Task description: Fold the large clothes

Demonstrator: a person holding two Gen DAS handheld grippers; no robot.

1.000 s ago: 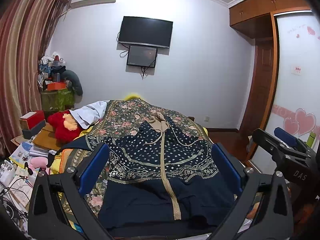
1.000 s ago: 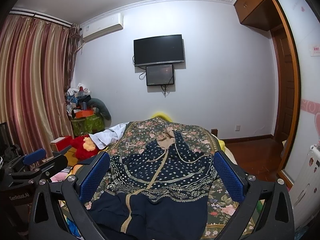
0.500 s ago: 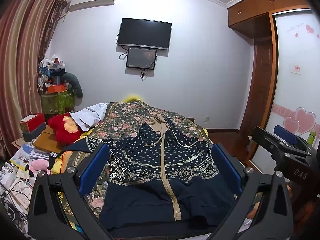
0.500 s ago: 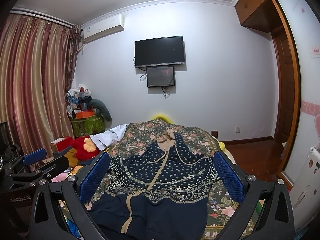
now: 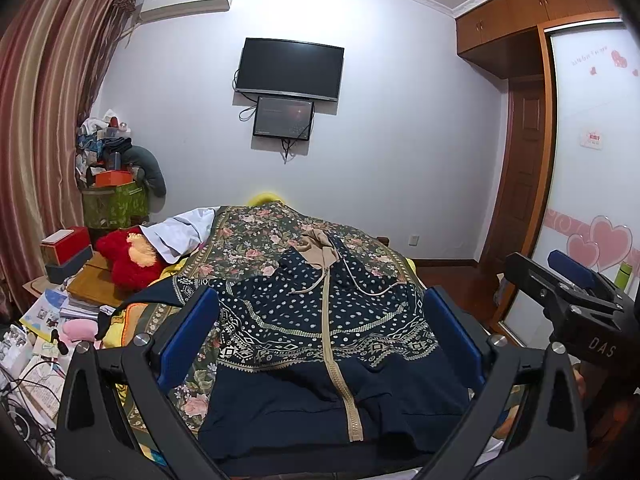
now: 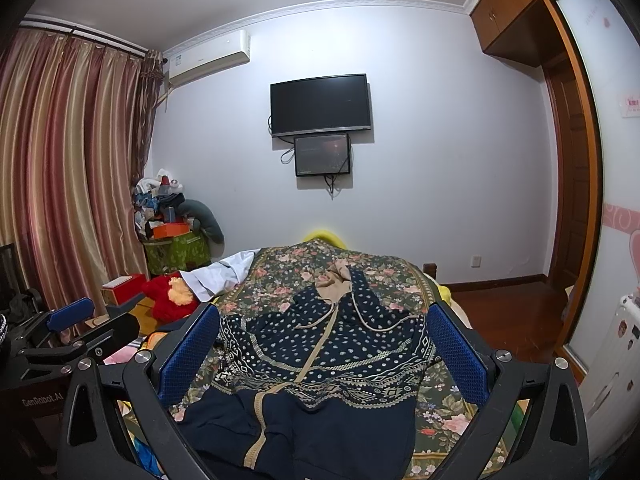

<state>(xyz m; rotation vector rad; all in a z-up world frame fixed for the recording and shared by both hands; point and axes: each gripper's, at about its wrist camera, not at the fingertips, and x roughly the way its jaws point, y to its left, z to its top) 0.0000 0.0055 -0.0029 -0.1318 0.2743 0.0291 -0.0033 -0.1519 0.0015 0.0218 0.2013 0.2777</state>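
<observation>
A large navy hooded jacket [image 5: 320,344] with white dots, patterned bands, a tan zip and a tan hood lining lies spread front-up on the floral bedspread [image 5: 256,240]. It also shows in the right wrist view [image 6: 332,360]. My left gripper [image 5: 320,340] is open and empty, held above the jacket's lower part. My right gripper [image 6: 324,352] is open and empty, also above the jacket. The right gripper shows at the right edge of the left wrist view [image 5: 568,292]. The left gripper shows at the left edge of the right wrist view [image 6: 72,332].
A red plush toy [image 5: 128,256] and a white garment [image 5: 180,232] lie at the bed's left. Boxes, books and clutter [image 5: 60,292] fill the left side. A wardrobe [image 5: 592,160] stands on the right. A TV [image 5: 290,68] hangs on the far wall.
Both cameras tilt or rise slightly, so the room sits a little lower in view. The jacket has not moved. Both grippers stay open.
</observation>
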